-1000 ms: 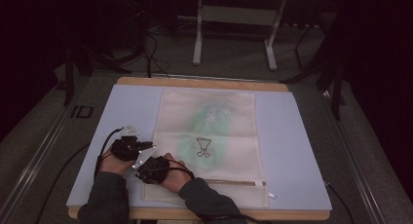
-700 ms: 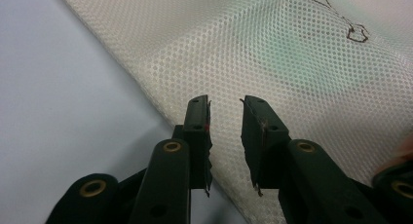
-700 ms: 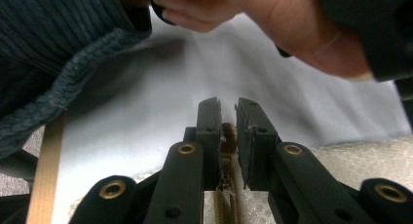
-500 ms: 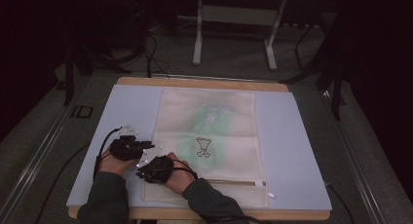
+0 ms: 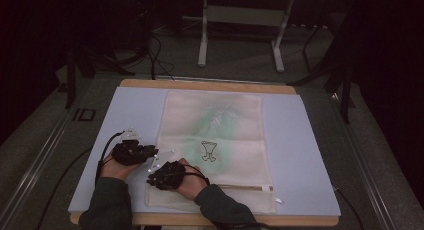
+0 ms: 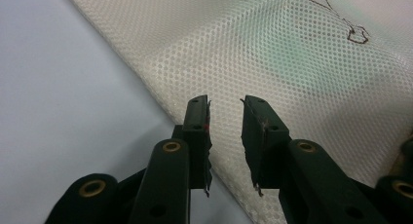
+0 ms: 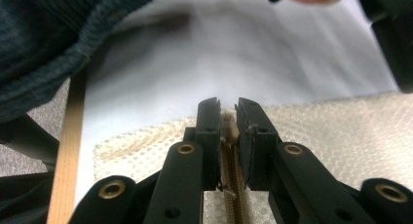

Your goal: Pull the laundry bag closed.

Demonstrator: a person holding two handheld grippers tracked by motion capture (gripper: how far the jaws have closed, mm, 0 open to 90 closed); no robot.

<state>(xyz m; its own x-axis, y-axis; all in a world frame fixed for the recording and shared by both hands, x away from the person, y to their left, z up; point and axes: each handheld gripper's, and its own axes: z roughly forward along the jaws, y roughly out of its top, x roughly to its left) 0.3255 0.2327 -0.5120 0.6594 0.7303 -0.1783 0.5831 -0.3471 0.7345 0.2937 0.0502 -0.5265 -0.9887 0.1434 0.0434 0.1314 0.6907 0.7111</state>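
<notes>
High view looks down from above; both gripper views sit close over the shared mesh bag [image 5: 215,140].

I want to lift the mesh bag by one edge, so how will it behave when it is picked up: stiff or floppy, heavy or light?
The mesh bag is probably floppy: it is thin open netting lying flat on the table, so it would likely sag and fold. It seems light, since it looks nearly flat. The netting should grip fairly well, yet the zipper edge may be firmer.

Dim lab or studio recording space. Grey carpeted floor [image 5: 45,140], metal stand legs [image 5: 240,35] and loose cables [image 5: 155,50] behind a board-topped table [image 5: 300,155].
</notes>
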